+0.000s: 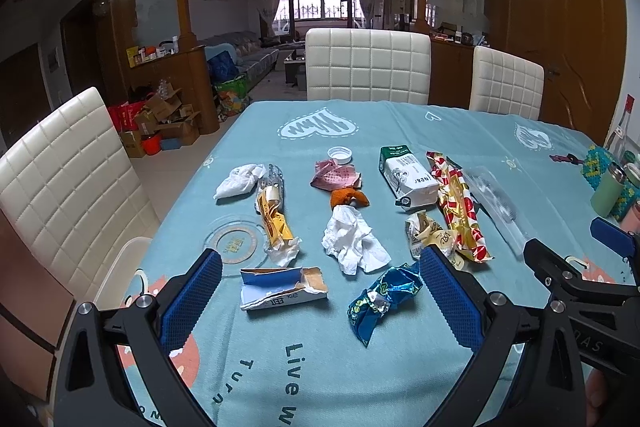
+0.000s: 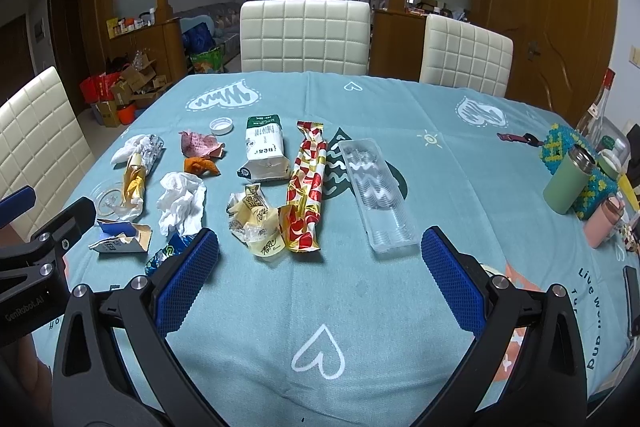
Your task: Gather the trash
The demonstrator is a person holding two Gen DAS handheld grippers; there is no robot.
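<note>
Both sets of jaws are held released above the tabletop [image 2: 360, 291]. Between the left gripper [image 1: 320, 291] jaws a torn blue box [image 1: 280, 287] and a blue foil wrapper [image 1: 380, 301] are seen; ahead of the right gripper [image 2: 320, 267], a red-gold wrapper [image 2: 306, 187] and a clear plastic tray [image 2: 376, 195] are laid.

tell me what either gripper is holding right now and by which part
Nothing: left gripper and right gripper both have jaws wide apart, nothing between them.
</note>
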